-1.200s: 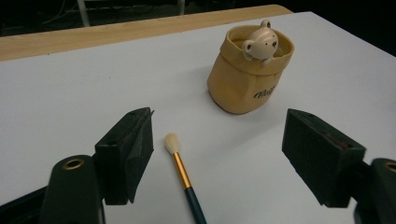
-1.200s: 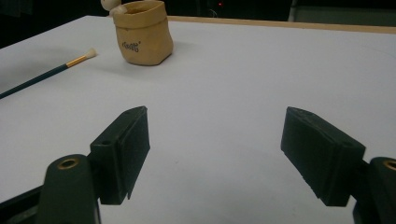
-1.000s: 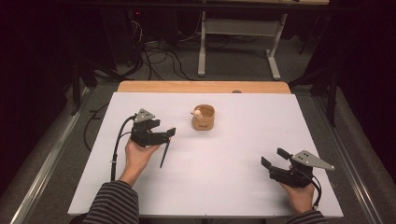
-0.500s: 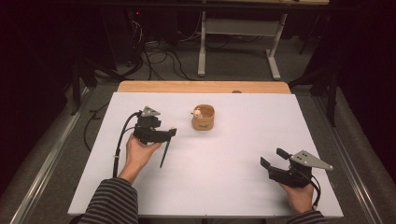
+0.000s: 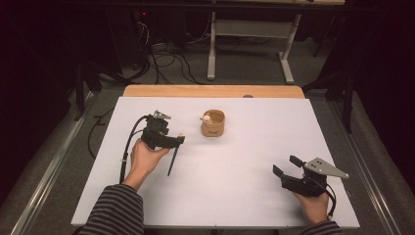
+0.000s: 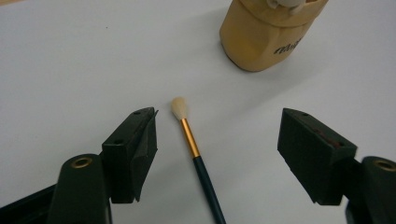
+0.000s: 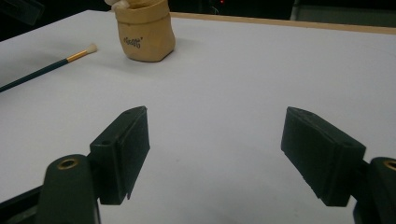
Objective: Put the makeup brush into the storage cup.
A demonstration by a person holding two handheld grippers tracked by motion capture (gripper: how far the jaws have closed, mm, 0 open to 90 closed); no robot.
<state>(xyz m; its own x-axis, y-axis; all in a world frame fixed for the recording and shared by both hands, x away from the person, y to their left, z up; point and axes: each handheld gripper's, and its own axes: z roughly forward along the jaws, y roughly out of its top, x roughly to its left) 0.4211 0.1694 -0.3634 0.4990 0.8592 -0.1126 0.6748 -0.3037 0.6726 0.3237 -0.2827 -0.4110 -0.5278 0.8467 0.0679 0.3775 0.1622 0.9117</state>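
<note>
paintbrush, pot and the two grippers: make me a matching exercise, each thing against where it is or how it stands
Things:
1. paintbrush
2. tan pot
3. left gripper
4. right gripper

Places or states:
A. open, low at the table's near right, nothing between its jaws
B. upright at the middle of the far half of the table
C. lying flat on the white table, bristles toward the pot
D. open over the brush, jaws either side of it, not pressing

Pairs: 1-C, 2-B, 3-D, 4-A
</note>
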